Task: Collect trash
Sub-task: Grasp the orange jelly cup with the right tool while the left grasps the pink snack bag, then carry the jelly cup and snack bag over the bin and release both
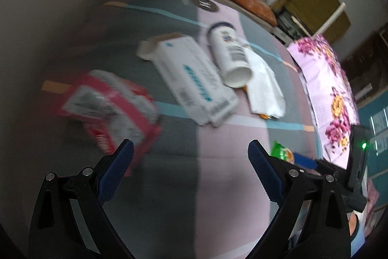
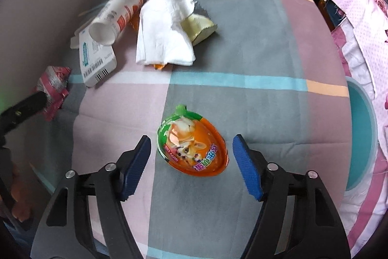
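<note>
The right tool is spread wide around the egg-shaped wrapper (trash on the bed), ready to pinch it. The left tool hangs wide too, gripping nothing.

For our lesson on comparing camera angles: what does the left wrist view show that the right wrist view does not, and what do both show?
Only the left wrist view: the open left gripper and the red wrapper's broad face. Only the right wrist view: the open right gripper around the egg-shaped wrapper, a yellowish scrap and a teal bin. Both: tube, white box, tissue.
</note>
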`<state>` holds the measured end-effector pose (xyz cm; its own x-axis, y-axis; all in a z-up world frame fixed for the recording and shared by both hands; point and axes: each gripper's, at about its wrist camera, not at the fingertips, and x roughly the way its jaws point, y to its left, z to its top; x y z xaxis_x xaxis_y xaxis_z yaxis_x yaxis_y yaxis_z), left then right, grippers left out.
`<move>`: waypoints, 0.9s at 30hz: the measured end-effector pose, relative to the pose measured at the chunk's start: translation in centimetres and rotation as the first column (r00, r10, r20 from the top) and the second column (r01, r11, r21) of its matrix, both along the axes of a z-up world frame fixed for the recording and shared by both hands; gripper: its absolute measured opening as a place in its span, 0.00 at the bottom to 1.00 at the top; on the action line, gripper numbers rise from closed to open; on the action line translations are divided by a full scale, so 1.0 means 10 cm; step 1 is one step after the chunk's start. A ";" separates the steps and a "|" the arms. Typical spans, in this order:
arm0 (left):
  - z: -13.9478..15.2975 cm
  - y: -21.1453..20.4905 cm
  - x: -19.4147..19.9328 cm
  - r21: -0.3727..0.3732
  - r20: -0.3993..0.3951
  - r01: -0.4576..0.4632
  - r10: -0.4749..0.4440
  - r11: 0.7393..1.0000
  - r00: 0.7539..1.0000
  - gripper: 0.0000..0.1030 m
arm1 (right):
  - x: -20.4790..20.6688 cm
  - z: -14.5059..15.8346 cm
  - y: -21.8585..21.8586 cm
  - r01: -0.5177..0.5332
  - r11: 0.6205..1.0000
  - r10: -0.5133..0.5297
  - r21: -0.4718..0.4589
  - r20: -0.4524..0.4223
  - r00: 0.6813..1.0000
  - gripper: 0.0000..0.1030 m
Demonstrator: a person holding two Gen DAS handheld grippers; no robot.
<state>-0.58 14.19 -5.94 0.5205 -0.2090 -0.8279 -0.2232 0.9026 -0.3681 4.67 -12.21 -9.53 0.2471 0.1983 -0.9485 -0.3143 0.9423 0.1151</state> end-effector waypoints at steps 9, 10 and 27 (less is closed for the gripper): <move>-0.16 0.63 -0.09 -0.025 -0.044 -0.240 0.239 0.970 0.970 0.92 | -0.03 0.18 0.21 -0.047 0.997 0.046 0.059 0.023 0.999 0.50; -0.18 0.66 -0.05 -0.029 -0.057 -0.251 0.249 0.968 0.967 0.92 | -0.03 0.20 0.23 -0.049 0.997 0.048 0.067 0.025 0.999 0.50; -0.27 0.53 0.19 0.141 -0.071 -0.250 0.262 0.958 0.963 0.48 | 0.08 0.37 0.01 -0.006 0.990 0.000 0.139 0.048 0.999 0.50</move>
